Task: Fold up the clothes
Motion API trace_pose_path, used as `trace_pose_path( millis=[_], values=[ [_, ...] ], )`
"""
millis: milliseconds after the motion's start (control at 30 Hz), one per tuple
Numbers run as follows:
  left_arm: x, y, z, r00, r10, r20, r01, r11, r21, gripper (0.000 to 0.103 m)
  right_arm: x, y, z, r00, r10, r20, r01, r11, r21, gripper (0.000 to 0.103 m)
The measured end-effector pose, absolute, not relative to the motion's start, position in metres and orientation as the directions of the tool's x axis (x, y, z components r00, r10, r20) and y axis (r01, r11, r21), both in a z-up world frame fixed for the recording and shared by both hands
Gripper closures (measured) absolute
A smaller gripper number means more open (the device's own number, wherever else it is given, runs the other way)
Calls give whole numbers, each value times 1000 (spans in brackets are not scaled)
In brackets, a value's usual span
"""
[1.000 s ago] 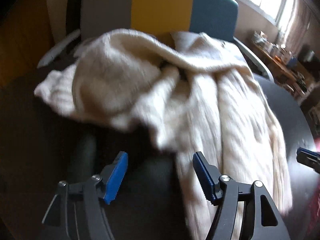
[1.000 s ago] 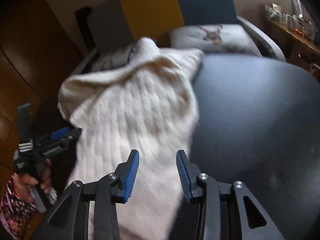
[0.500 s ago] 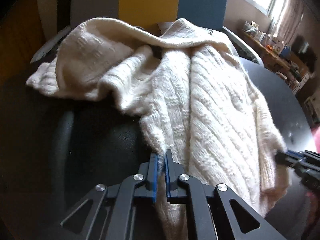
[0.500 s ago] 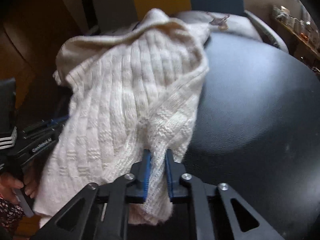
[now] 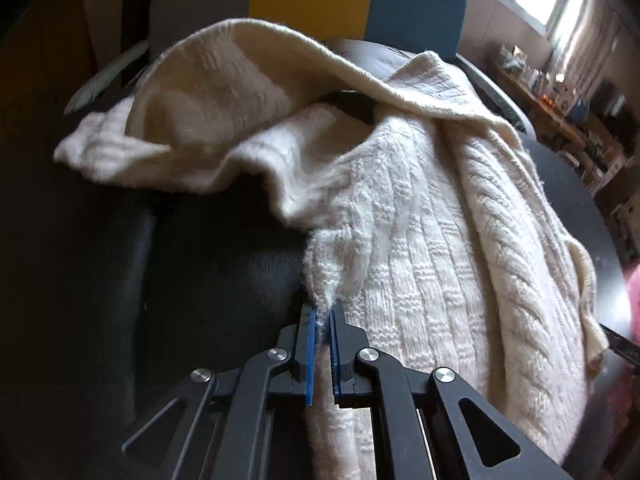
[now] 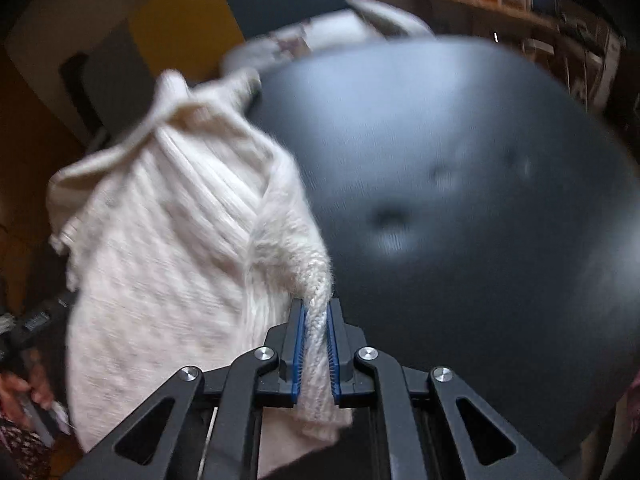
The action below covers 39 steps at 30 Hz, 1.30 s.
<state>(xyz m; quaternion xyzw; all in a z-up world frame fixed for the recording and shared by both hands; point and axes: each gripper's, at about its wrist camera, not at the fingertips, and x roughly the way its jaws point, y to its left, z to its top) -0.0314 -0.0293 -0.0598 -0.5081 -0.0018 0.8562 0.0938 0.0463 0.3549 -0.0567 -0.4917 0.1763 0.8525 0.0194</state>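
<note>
Cream knit sweater (image 5: pixel 420 208) lies crumpled on the round black bench (image 6: pixel 460 184), its hem pinched at 2 spots by the left gripper (image 5: pixel 322 320) and right gripper (image 6: pixel 316 320).

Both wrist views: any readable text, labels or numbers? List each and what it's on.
None readable.
Left gripper, seen in the right wrist view: pale lettering on its body, too blurred to read.
Shelf items: too small to read.
Sweater, table: no text.
</note>
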Motion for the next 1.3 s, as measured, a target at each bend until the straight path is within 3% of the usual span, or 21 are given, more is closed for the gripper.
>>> trace_pose_path(
  millis=[267, 367, 467, 567, 600, 733, 800, 900, 967, 1000, 1033, 1067, 1100, 1300],
  values=[
    [-58, -51, -56, -507, -60, -860, -150, -976, 157, 96, 53, 346, -83, -478, -252, -841, -215, -895, 390, 93],
    [-62, -23, -58, -540, -71, -838, -145, -974, 176, 92, 54, 334, -79, -474, -222, -852, -191, -919, 346, 92],
    [-15, -35, -34, -609, -97, -787, -68, -982, 174, 91, 54, 321, -71, -421, -225, -879, -134, -943, 305, 85],
    [22, -35, -24, -651, -60, -757, -80, -986, 147, 83, 57, 316, -50, -448, -163, -879, -111, -966, 235, 83],
    [25, -24, -28, -639, -44, -768, -115, -982, 151, 75, 56, 313, -38, -487, -139, -862, -102, -971, 214, 82],
    [25, -15, -54, -614, -77, -786, -170, -959, 227, 74, 35, 289, -14, -544, -137, -828, -33, -982, 184, 75],
    [15, -17, -61, -590, -70, -804, -143, -971, 190, 73, 17, 270, -17, -518, -130, -845, 21, -990, 139, 75],
    [16, -26, -65, -565, -30, -824, -129, -984, 124, 48, -2, 243, -39, -441, -73, -894, 132, -991, 16, 75],
    [20, -24, -70, -603, -69, -795, -140, -972, 190, 42, -10, 232, -50, -417, -28, -909, 158, -987, -42, 75],
    [20, -21, -72, -612, -78, -787, -147, -967, 210, 46, -12, 229, -53, -414, -9, -910, 154, -986, -60, 75],
    [19, -18, -74, -621, -87, -779, -154, -961, 230, 69, -15, 227, -56, -412, 10, -911, 151, -985, -79, 76],
    [19, -16, -77, -630, -96, -771, -160, -955, 249, 80, -17, 225, -59, -410, 29, -912, 147, -984, -98, 78],
    [17, -14, -78, -637, -102, -764, -163, -951, 263, 90, -19, 222, -61, -407, 49, -912, 144, -983, -116, 89],
    [-10, -32, -70, -607, -9, -794, -117, -988, 101, 90, -13, 237, -66, -395, 55, -917, 84, -992, -96, 93]
  ],
)
